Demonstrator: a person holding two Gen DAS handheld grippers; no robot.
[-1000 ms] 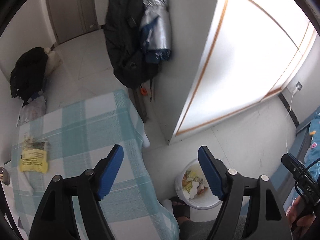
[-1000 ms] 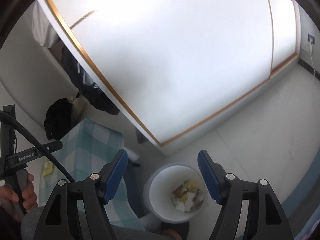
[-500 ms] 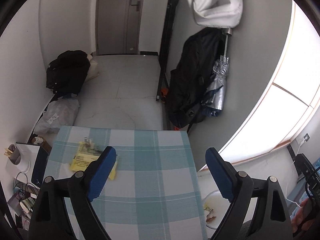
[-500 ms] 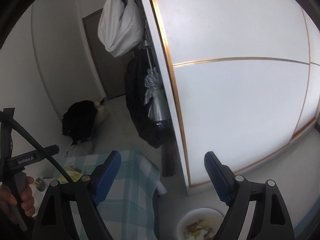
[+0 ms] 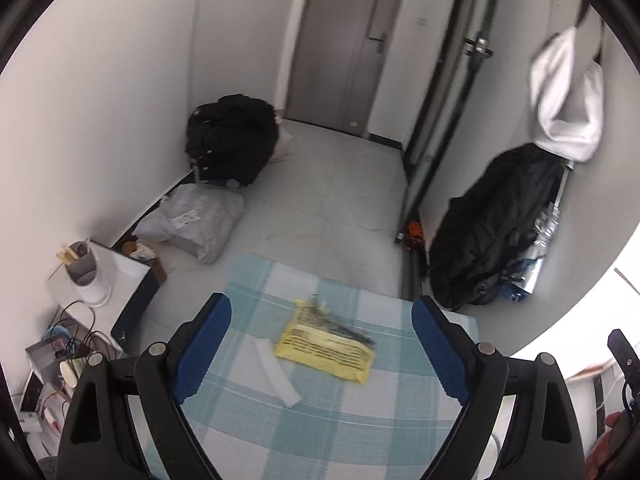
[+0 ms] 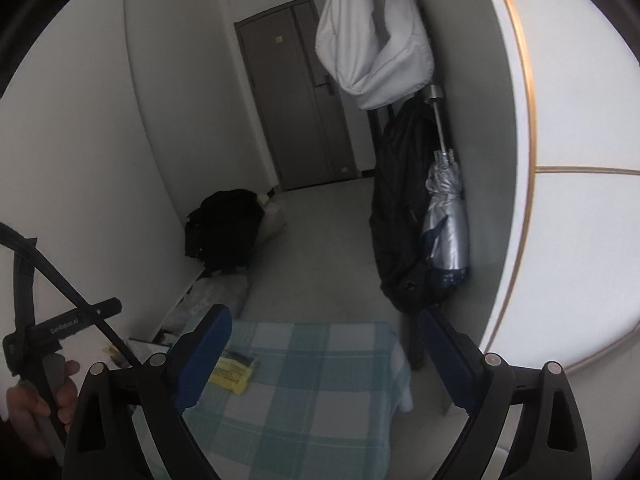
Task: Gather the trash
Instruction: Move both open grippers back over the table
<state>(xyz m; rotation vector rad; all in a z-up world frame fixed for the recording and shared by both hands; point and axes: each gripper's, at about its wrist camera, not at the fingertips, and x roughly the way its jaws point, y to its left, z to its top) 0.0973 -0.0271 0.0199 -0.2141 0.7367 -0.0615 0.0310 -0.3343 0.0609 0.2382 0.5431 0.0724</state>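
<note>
Trash: a flat yellow plastic wrapper with dark print (image 5: 326, 346) lies on the table in front of me, its far end crumpled; from my right wrist camera it shows near the table's left edge (image 6: 234, 368).
Second scrap: a narrow white paper strip (image 5: 274, 372) lies just beside the wrapper, on its left, slanting across the cloth.
Table: a tabletop under a teal-and-white checked cloth (image 5: 320, 416) carries both pieces.
Left gripper: my black two-finger gripper with blue pads (image 5: 320, 344) hangs above the cloth, jaws wide apart and holding nothing, the wrapper framed between them.
Right gripper: its twin (image 6: 324, 356) hovers over the same table, jaws equally spread and empty; the wrapper sits beside its left finger in view.
Left side: a low white cabinet (image 5: 120, 280) stands beside the table with a white cup of chopsticks (image 5: 86, 276) on top.
Floor: a clear plastic bag (image 5: 196, 220) and a black backpack (image 5: 232, 140) rest against the wall.
Right wall: a black jacket (image 5: 496, 232), a white bag (image 6: 376, 36) and a folded silver umbrella (image 6: 446, 216) hang there.
Background: a grey door (image 5: 348, 40), shut.
</note>
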